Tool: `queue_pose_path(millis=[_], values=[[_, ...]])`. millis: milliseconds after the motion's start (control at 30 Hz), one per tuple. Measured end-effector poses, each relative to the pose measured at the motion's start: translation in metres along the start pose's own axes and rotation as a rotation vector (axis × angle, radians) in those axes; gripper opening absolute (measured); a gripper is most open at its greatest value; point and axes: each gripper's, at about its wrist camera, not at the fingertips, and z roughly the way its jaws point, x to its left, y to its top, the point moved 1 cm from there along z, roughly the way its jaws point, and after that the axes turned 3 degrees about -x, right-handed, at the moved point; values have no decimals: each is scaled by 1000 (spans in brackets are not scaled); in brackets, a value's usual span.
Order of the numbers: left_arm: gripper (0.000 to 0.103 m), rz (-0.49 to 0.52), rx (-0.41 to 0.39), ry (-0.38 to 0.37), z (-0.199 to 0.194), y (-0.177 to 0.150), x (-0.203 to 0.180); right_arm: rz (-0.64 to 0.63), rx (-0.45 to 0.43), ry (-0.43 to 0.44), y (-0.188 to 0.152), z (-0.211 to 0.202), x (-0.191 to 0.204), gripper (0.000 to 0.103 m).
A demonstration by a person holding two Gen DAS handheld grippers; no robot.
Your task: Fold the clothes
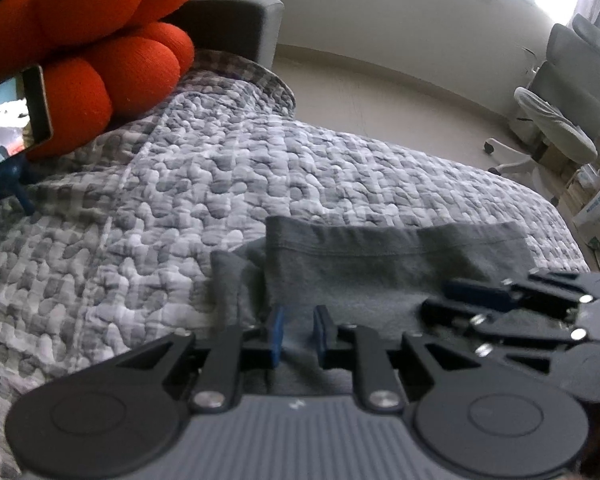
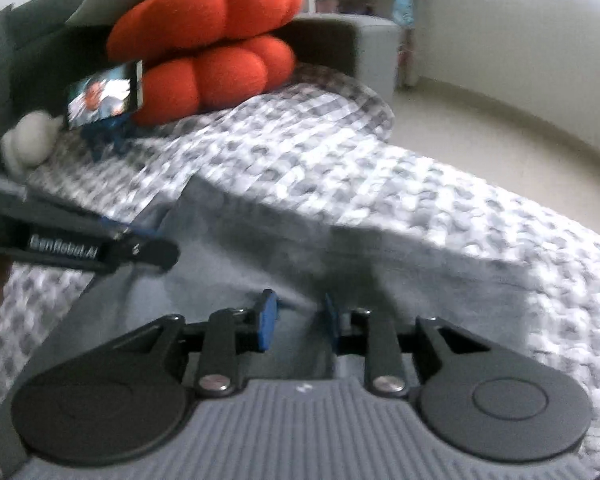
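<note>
Left wrist view shows the left gripper [image 1: 298,334] low over the near part of the grey garment [image 1: 380,264], which lies on the quilted bedspread [image 1: 180,200] well below the orange cushion [image 1: 100,52]; its pads stand slightly apart with cloth seen between, probably to pinch a fold, but a grip cannot be told. Right wrist view is blurred: the right gripper [image 2: 296,322] hovers with a narrow gap over the same garment [image 2: 380,256], holding nothing visible, and the garment's near edge is hidden behind the gripper body.
</note>
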Motion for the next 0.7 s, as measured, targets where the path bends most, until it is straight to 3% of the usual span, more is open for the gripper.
queue_pose_path(millis=[267,367,633,700], values=[[21,-60,4,-17,-3,5,9,110,-51,-80,10,-27,-26,27],[34,-56,3,-23,-6,6,6,117,-55,-89,10,-32,-27,27],[35,-70,-7,-4,-14,5,0,129,-88,-108,11,-51,-28,27],[37,-76,-18,8,-19,4,-2,148,-89,-101,9,-55,-28,33]])
